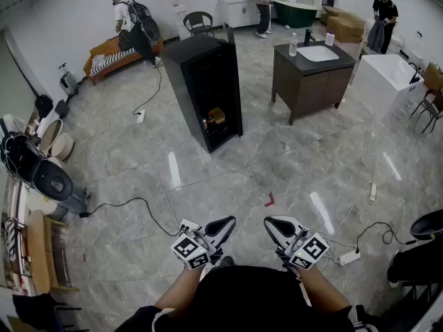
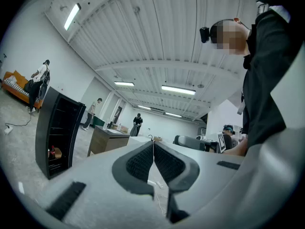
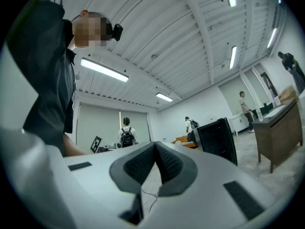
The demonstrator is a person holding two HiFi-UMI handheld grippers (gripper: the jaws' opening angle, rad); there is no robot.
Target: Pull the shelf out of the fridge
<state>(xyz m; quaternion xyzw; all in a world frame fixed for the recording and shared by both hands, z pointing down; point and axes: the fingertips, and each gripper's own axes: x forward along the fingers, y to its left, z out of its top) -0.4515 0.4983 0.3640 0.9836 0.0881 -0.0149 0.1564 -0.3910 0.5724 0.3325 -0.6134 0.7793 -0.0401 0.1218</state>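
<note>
A tall black fridge stands open-fronted in the middle of the room, several steps ahead of me. Dark shelves show inside it, with small items on a low shelf. It also shows in the left gripper view, fridge, and in the right gripper view, fridge. My left gripper and right gripper are held close to my body, far from the fridge. Both are shut with nothing between the pads, left gripper and right gripper.
A dark vanity cabinet with a white sink stands right of the fridge, a white bathtub beyond it. Cables and power strips lie on the tiled floor. People work at the back near an orange bench. Toilets line the left.
</note>
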